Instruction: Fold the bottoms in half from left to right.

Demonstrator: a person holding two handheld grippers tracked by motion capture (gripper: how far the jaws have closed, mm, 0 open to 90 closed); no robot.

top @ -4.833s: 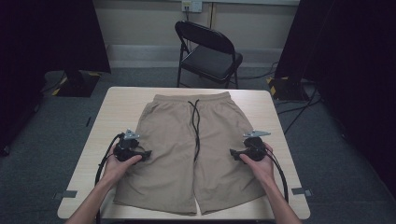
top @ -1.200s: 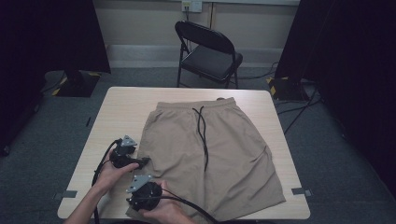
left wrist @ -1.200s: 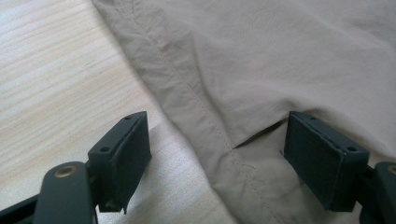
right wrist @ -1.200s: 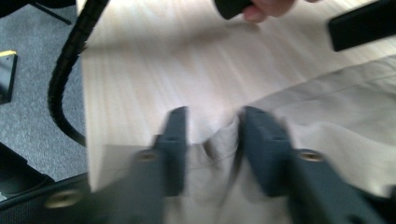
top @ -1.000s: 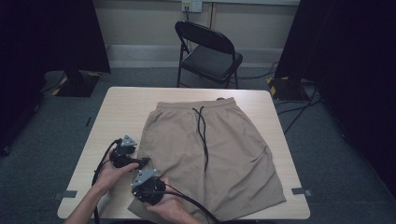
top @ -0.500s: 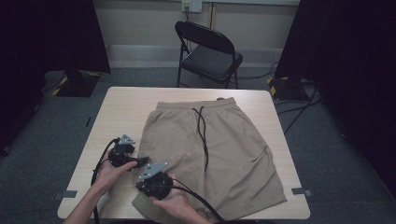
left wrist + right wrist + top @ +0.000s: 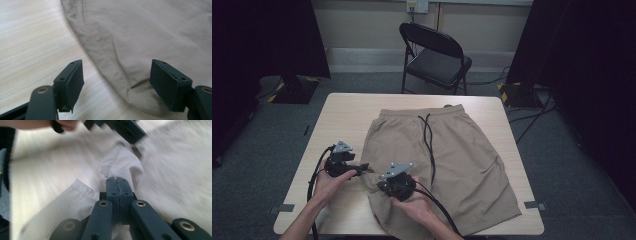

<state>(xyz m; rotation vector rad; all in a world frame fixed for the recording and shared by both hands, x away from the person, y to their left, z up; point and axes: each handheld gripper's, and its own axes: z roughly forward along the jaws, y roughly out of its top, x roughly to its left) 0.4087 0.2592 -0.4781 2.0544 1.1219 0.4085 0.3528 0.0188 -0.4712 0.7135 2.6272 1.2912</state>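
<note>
At the table's near edge, the right gripper point(image 7: 388, 183) pinches the shorts point(image 7: 452, 150); left gripper point(image 7: 117, 82), agape, should bite the hem squarely.

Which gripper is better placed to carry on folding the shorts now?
Right. The right gripper is shut on the shorts, lifting a fold near the left leg's hem. The left gripper, jaws just closing, only straddles the side edge without gripping.

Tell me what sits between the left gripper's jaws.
In the left gripper view, the shorts' side edge and bare table lie between the open jaws of the left gripper; neither pad touches cloth.
</note>
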